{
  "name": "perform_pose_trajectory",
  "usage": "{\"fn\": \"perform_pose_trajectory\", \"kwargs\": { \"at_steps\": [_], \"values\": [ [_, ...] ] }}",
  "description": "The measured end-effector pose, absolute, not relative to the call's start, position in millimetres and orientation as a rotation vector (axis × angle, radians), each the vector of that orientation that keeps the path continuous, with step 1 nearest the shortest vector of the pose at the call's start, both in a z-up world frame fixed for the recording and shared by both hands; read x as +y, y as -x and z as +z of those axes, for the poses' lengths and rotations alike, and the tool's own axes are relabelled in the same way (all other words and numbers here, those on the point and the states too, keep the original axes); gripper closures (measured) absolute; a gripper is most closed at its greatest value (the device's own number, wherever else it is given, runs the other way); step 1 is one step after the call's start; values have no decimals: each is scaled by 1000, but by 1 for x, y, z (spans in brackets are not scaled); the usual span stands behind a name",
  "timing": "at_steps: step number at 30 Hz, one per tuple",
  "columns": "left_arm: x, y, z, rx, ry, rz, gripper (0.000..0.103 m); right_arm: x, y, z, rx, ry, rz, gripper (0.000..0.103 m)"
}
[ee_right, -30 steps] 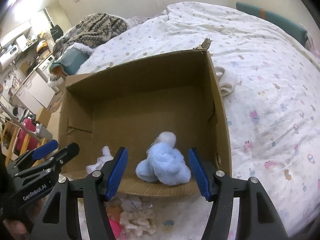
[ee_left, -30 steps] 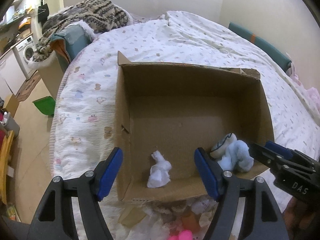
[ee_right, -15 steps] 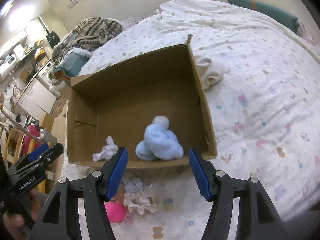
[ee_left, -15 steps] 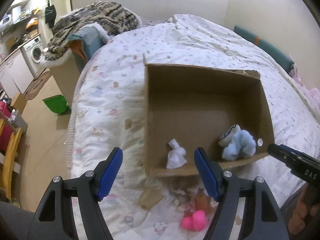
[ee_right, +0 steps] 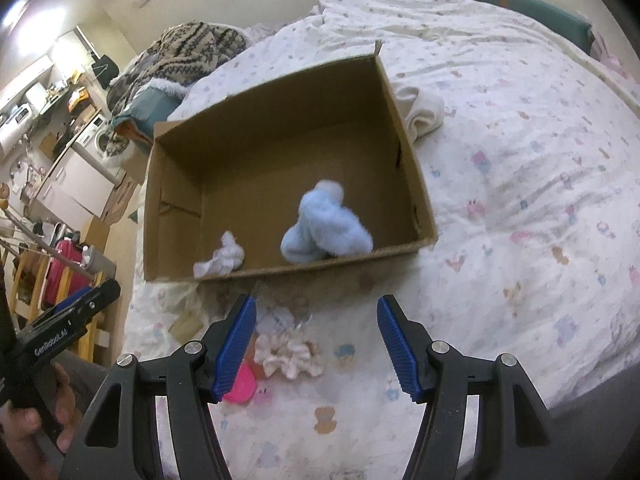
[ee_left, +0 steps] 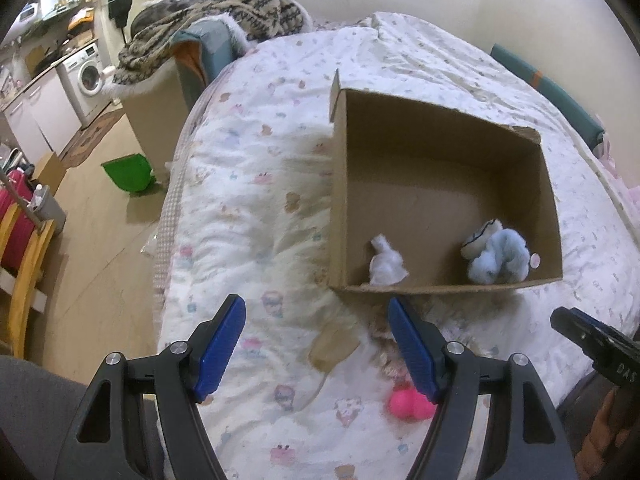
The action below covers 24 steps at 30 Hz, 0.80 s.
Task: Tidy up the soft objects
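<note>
An open cardboard box [ee_left: 440,120] [ee_right: 408,168] sits on the bed. Inside near its front wall lie a white cloth bundle [ee_left: 386,266] [ee_right: 222,258] and a fluffy light-blue soft toy [ee_left: 496,256] [ee_right: 324,230]. In front of the box lie a cream scrunchie [ee_right: 288,356], a pink soft item [ee_left: 408,404] [ee_right: 240,386] and a beige scrap [ee_left: 334,348]. My left gripper [ee_left: 316,350] is open and empty, hovering over the bed before the box's left corner. My right gripper [ee_right: 314,346] is open and empty above the scrunchie.
The bed has a white printed quilt [ee_right: 520,200]. A cream folded cloth [ee_right: 420,110] lies right of the box. A patterned blanket [ee_left: 208,12] lies on a chair at the bed's far left. On the floor are a green bin [ee_left: 128,172] and a yellow chair [ee_left: 24,272].
Both grippers have pulled back and up from the box. The blue toy, earlier between the right gripper's fingers, now lies free in the box. The items before the box have come into view.
</note>
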State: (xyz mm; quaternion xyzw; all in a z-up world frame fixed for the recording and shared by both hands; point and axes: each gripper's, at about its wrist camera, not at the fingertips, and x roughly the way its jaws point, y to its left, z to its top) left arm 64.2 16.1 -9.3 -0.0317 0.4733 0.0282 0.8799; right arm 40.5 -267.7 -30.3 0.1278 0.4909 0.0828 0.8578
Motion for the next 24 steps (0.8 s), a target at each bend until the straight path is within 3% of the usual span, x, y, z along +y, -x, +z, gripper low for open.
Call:
{"fn": "perform_pose_trajectory", "kwargs": {
  "at_steps": [8, 16, 24],
  "values": [
    [25, -62, -22, 1048, 82, 60, 32, -263, -36, -38, 1072, -283, 181, 37],
    [48, -78, -59, 1211, 277, 58, 32, -272, -44, -53, 1125, -360, 159, 37],
    [25, -102, -87, 1271, 198, 34, 37, -272, -54, -68, 1175, -389, 154, 37]
  ]
}}
